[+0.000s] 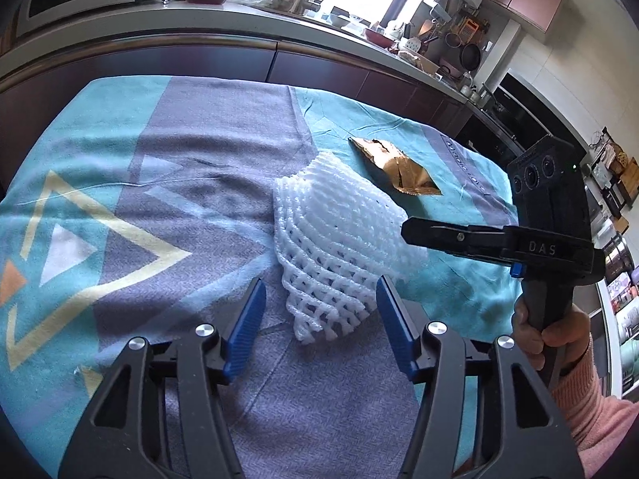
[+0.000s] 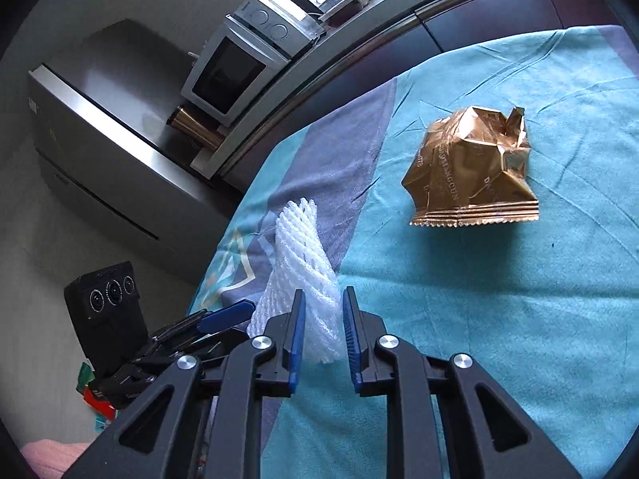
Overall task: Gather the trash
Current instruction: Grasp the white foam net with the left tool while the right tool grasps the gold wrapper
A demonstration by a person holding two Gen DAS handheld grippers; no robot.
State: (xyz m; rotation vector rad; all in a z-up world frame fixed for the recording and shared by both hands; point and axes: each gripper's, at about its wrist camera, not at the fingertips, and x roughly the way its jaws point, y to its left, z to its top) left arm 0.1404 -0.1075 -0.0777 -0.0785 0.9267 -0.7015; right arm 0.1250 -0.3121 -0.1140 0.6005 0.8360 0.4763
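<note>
Here both tools (image 1: 321, 315) (image 2: 323, 329) stand parted around the white foam net (image 1: 339, 239), gripping nothing.

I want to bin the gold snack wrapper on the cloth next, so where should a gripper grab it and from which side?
Probably the raised, crumpled end of the gold wrapper, coming down from above with the right gripper, which faces it. The crimped seam end lies flat on the cloth, giving the fingers little to bite, while the puffed folds stand up and should squash between the pads.
</note>
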